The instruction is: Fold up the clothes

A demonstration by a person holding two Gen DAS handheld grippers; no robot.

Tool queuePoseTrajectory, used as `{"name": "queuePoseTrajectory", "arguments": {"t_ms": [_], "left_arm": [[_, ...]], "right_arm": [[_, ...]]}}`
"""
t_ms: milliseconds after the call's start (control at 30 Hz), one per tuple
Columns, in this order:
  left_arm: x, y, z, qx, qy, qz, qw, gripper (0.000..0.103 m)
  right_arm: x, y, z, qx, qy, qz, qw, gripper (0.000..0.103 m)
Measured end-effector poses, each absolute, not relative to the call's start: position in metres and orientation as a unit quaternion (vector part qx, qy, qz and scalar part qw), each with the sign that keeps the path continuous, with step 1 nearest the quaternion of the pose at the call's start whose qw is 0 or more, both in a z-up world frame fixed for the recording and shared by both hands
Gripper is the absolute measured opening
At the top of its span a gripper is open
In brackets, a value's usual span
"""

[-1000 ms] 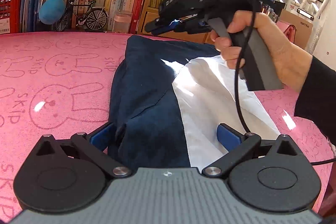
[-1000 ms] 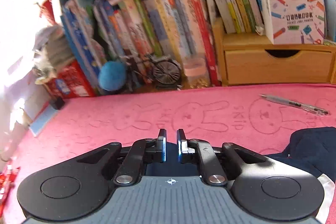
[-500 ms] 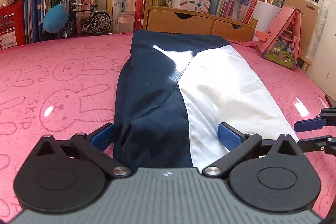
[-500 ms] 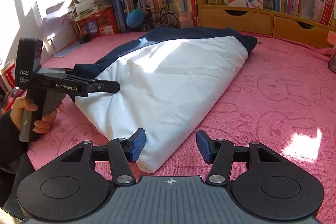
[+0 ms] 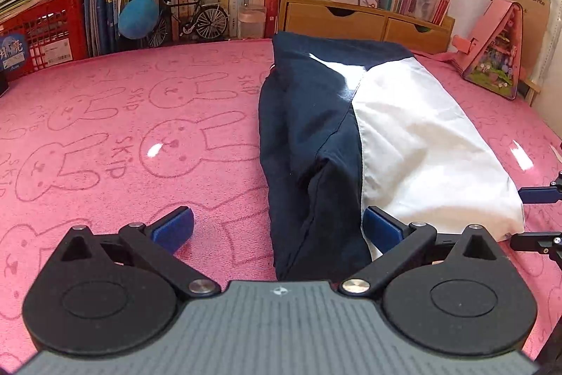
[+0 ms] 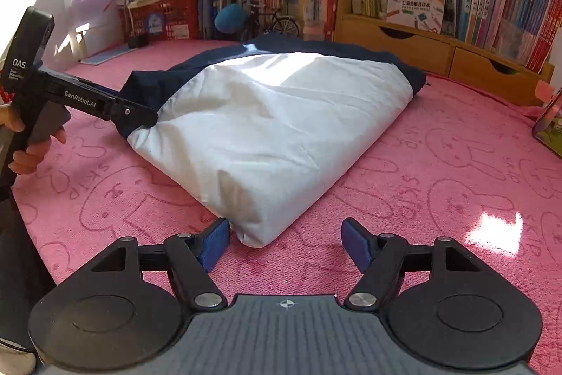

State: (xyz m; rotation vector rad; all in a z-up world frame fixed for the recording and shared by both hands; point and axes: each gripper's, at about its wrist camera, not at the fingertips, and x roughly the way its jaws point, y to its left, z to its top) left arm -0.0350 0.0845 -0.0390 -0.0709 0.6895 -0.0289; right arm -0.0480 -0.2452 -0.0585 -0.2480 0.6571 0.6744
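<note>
In right view only, a hand (image 6: 33,146) grips the left gripper (image 6: 140,116).

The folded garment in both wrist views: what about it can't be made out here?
- Left wrist view: the near end of the garment is cut off behind the left tool body.
- Right wrist view: its navy far side is hidden behind the white panel; the left tool's tips hide the corner there.
- Either view: its underside and layer count against the pink mat; what type of garment it is.
</note>
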Motion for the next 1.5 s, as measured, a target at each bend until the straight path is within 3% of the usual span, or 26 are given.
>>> {"name": "queuePoseTrajectory", "arguments": {"t_ms": [167,333,700,1000,1133,1500], "left_arm": [[-0.048,0.048,-0.020,0.009,0.326,-0.017,0.945,0.103],[-0.045,0.029,-0.022,-0.015,0.348,-0.038,0.936,0.103],[-0.047,-0.008,-0.052,0.075,0.380,0.031,0.921,0.103],[-0.046,0.001,-0.053,0.049,0.382,0.014,0.923,0.103],[-0.046,0.005,-0.054,0.035,0.383,0.008,0.923,0.103],[-0.051,0.007,-0.054,0.033,0.364,-0.005,0.931,0.103]], "right_arm": [[-0.062,-0.250,-0.046,-0.111,0.304,0.315,0.892,0.086],[-0.066,-0.241,-0.045,-0.111,0.303,0.306,0.895,0.091],[-0.070,-0.228,-0.047,-0.105,0.305,0.293,0.900,0.092],[-0.070,-0.222,-0.059,-0.109,0.315,0.276,0.902,0.095],[-0.067,-0.217,-0.073,-0.108,0.316,0.261,0.906,0.103],[-0.059,-0.215,-0.084,-0.070,0.294,0.235,0.924,0.103]]}}
